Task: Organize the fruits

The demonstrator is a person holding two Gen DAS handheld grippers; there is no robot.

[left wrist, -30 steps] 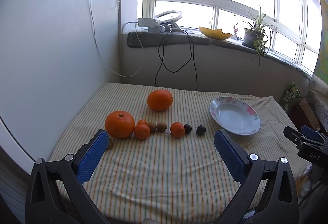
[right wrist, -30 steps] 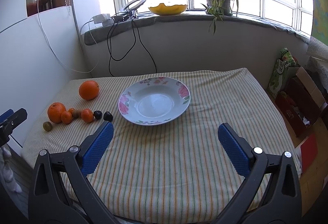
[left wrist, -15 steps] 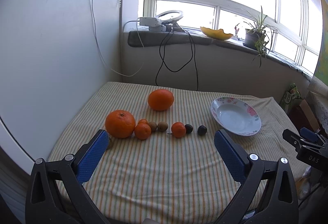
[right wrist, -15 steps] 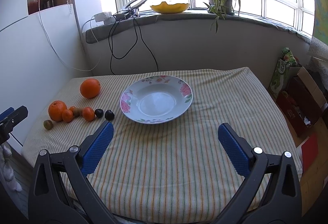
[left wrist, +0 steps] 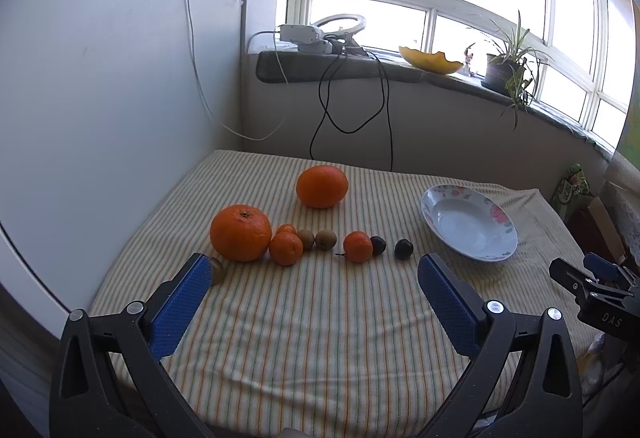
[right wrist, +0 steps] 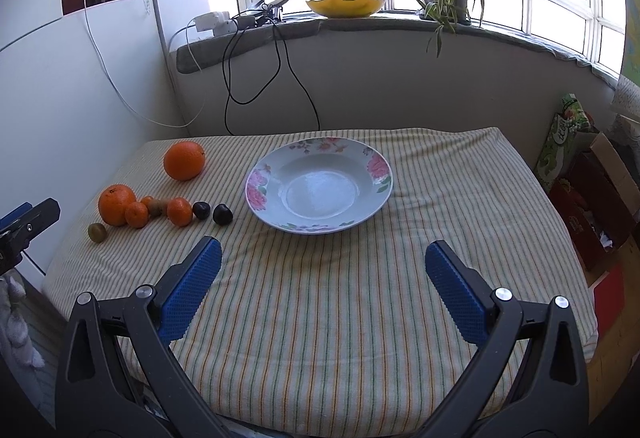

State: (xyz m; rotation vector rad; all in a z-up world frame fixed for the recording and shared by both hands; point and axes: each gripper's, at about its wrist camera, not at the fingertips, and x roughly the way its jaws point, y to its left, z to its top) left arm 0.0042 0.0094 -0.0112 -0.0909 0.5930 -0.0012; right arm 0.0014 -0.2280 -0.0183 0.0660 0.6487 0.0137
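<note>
A striped tablecloth [right wrist: 340, 318] is seen below a sunlit windowsill [right wrist: 360, 23], with an empty floral plate [right wrist: 319, 185] near its middle. Oranges [right wrist: 116, 203], kiwis [right wrist: 97, 232] and dark plums [right wrist: 222, 214] are lined up at the plate's 9 o'clock. The left gripper [left wrist: 316, 274] and right gripper [right wrist: 323, 258] are held wide apart, nothing gripped.

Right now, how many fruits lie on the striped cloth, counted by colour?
Orange: 5, two large, three small
Brown-green: 3
Dark: 2
Total: 10, none in the plate.
</note>
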